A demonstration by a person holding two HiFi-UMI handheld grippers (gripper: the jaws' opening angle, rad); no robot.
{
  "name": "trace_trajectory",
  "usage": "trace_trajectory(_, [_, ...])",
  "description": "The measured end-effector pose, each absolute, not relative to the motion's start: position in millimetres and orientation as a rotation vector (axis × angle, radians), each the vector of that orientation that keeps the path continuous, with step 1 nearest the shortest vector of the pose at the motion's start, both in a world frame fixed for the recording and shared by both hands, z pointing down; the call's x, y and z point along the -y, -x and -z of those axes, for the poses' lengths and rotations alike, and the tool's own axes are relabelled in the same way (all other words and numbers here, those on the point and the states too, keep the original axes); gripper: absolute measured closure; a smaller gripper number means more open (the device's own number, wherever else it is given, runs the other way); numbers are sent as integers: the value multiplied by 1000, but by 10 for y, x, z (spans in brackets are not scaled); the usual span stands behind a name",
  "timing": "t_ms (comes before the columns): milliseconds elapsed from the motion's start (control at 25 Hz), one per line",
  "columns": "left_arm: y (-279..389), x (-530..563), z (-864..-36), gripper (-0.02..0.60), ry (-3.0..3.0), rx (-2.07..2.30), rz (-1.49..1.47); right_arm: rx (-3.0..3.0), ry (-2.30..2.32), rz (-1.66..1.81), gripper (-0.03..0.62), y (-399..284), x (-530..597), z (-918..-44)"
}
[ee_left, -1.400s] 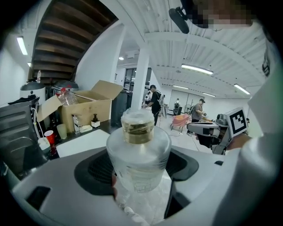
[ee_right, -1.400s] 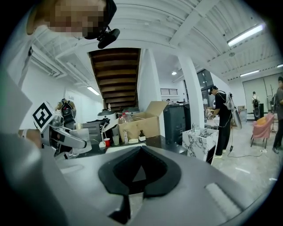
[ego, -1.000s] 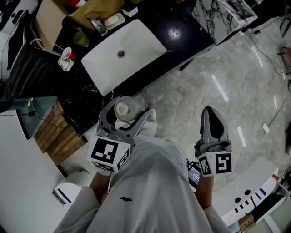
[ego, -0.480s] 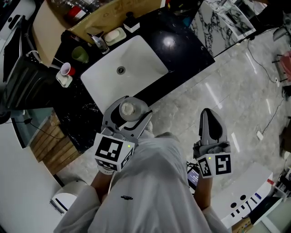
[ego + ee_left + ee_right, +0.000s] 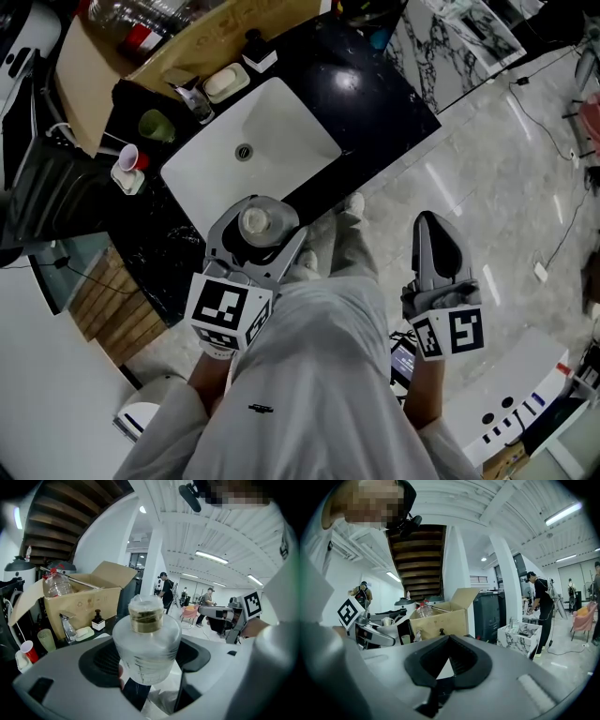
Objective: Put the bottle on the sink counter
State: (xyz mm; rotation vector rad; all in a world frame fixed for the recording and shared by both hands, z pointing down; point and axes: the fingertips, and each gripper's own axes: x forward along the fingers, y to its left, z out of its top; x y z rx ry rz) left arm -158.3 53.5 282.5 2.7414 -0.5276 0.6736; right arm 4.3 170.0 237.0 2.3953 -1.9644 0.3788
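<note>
On the left end of the black sink table [image 5: 384, 103], head view: a red-and-white cup [image 5: 128, 157] and a green cup [image 5: 155, 125] stand near each other. Next come a faucet [image 5: 192, 98] and a soap dish [image 5: 226, 82], along the back rim of the white basin [image 5: 281, 141]. An open cardboard box [image 5: 202, 37] sits behind them, with a dark pump dispenser [image 5: 253, 42] just beside it. The left claw [image 5: 255, 217] is held in the air and, in this view, overlaps the front edge of the basin. Its jaws are clamped on the frosted bottle [image 5: 254, 222] from both sides. The left gripper view agrees: the bottle is upright between the jaws, with a round frosted body and a gold-coloured collar under clear wrap at the neck. It is off the table, not touching it. The person's light trousers [image 5: 319, 375] fill the lower middle, above the grey polished floor [image 5: 487, 187]. The right claw [image 5: 436, 246] is well apart to the right, over the floor. The right gripper view shows its jaws together, with nothing between them.
</note>
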Motion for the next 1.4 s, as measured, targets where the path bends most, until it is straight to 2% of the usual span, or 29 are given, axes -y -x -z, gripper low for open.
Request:
trace_trajectory(720, [677,393,-2872,244,-2647,770,-723,2180,-2183,-428,583,-1100,-413,-2573])
trace_trajectory(1400, [-585,1364,-3036,244,-2594,908,-709,2331,-1956,-454,583,-2077,790,-2864])
